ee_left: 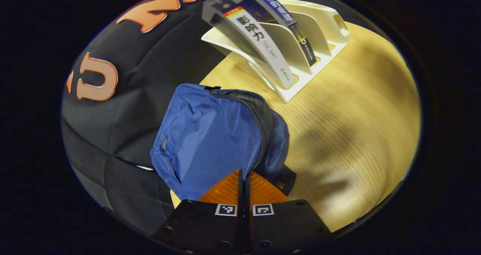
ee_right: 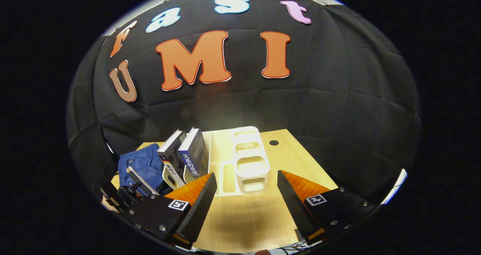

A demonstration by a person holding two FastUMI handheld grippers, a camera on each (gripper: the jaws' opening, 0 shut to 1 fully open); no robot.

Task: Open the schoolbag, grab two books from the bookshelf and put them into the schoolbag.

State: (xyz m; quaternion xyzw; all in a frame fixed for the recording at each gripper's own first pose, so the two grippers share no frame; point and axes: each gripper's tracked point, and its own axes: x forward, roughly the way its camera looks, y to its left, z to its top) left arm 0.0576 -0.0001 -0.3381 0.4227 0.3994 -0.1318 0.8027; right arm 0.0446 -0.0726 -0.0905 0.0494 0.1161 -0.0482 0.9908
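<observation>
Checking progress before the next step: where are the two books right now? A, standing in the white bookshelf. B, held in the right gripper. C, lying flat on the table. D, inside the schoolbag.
A: both books lean in slots of the white bookshelf beside the blue schoolbag, whose zipper looks closed, and the right gripper is open with nothing between its fingers.

The blue schoolbag [ee_left: 210, 142] is looking like soft cloth; the table [ee_left: 349, 108] is showing smooth wood; the bookshelf [ee_left: 319, 41] is looking like matt plastic.
</observation>
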